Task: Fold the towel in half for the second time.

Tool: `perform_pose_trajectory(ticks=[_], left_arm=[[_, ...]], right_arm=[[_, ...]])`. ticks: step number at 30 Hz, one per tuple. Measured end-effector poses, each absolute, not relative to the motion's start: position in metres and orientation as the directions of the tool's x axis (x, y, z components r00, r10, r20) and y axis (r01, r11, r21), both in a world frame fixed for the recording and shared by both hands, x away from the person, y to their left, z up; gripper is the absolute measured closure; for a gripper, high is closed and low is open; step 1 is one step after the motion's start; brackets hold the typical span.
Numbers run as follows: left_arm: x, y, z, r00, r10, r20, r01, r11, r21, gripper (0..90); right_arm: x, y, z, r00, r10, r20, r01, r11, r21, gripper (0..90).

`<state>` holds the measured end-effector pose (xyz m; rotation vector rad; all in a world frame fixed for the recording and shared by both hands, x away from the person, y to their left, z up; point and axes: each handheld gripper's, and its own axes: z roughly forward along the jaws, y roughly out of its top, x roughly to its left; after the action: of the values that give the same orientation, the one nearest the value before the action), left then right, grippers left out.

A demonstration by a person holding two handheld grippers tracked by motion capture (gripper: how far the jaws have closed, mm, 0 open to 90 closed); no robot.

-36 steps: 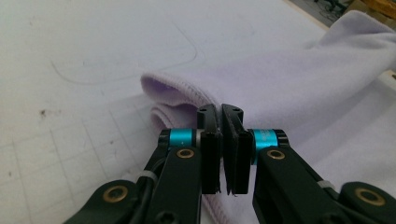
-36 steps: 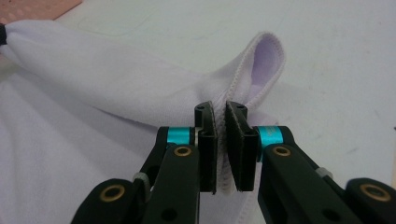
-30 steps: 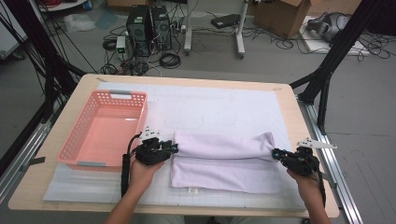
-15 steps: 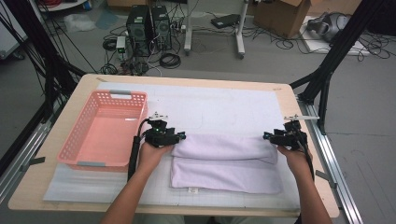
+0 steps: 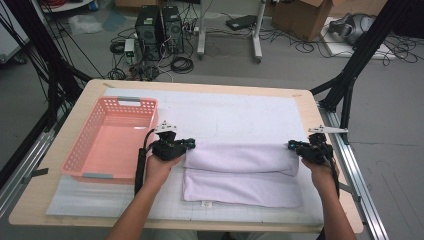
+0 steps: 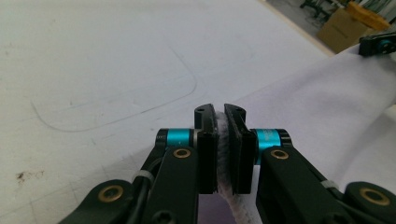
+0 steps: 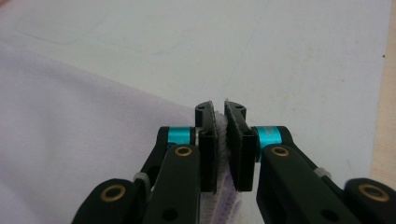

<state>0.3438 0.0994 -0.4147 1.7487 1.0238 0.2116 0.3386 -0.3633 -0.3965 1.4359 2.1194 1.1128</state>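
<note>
White mat (image 5: pixel 240 112) lies bare beyond towel (image 5: pixel 240 172); basket (image 5: pixel 112 140) flanks left gripper (image 5: pixel 189 144)

Towel (image 5: pixel 240 172) lies on the mat (image 5: pixel 225 115) at the table's (image 5: pixel 300 97) near-centre, folded edge on the far side. Basket (image 5: pixel 112 137) sits on the mat to its left, just beside the left gripper (image 5: pixel 189 144) at the towel's far-left corner. Right gripper (image 5: pixel 292 146) is at the far-right corner, near the table's right edge.
</note>
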Motion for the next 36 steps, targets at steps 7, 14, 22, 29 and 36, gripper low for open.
perform_pose_trajectory(ticks=[7,14,22,29,36], left_arm=[[0.314,0.104,-0.413,0.683,0.674,-0.281,0.481,-0.126,0.868,83.0],[0.287,0.108,-0.422,0.700,0.666,-0.258,0.462,-0.146,0.875,82.8],[0.262,0.110,-0.426,0.719,0.652,-0.241,0.448,-0.169,0.878,79.0],[0.253,0.123,-0.427,0.701,0.646,-0.301,0.469,-0.101,0.877,45.8],[0.268,0.117,-0.426,0.682,0.674,-0.283,0.462,-0.098,0.881,43.3]], right_arm=[[0.296,-0.375,-0.397,-0.442,0.876,0.195,0.559,0.099,0.823,83.2],[0.256,-0.376,-0.399,-0.463,0.867,0.184,0.520,0.098,0.848,82.9],[0.217,-0.376,-0.409,-0.479,0.865,0.151,0.501,0.127,0.856,82.3],[0.195,-0.384,-0.409,-0.482,0.859,0.173,0.503,0.110,0.857,62.2],[0.205,-0.397,-0.390,-0.434,0.882,0.185,0.454,0.037,0.890,57.0]])
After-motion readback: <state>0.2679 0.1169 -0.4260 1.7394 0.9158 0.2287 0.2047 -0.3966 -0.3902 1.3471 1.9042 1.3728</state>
